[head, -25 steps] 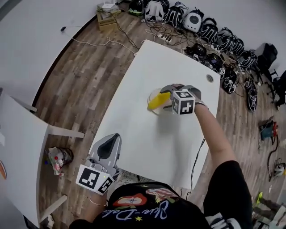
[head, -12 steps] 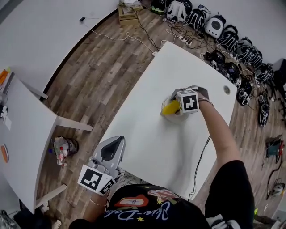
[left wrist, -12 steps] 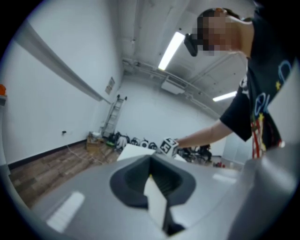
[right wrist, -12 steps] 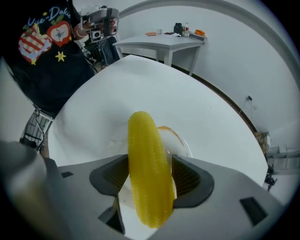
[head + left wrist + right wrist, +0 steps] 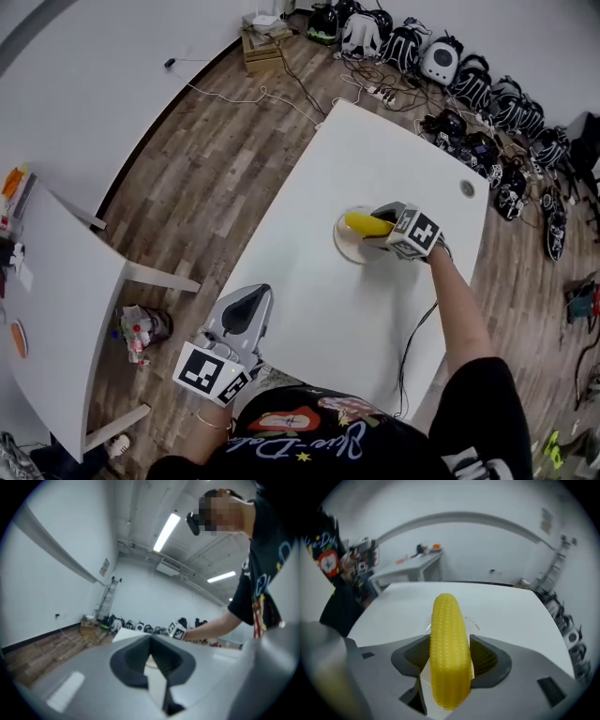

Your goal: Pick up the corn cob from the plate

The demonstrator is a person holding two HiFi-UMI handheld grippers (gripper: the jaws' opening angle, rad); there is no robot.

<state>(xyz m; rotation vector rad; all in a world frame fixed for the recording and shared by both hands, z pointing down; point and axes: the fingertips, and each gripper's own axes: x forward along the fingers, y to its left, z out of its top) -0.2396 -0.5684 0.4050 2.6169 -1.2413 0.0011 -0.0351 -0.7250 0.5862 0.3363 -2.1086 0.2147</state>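
White table (image 5: 375, 159), plate (image 5: 343, 244) and corn cob (image 5: 367, 225) well apart from every edge

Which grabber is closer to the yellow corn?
Right. The right gripper has just been closing its jaws on the corn cob, over the plate. The left gripper is far from it, at the table's near edge by the person's body.

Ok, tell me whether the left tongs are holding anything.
No, the left gripper view shows the left tongs closed at the tips with nothing between them.
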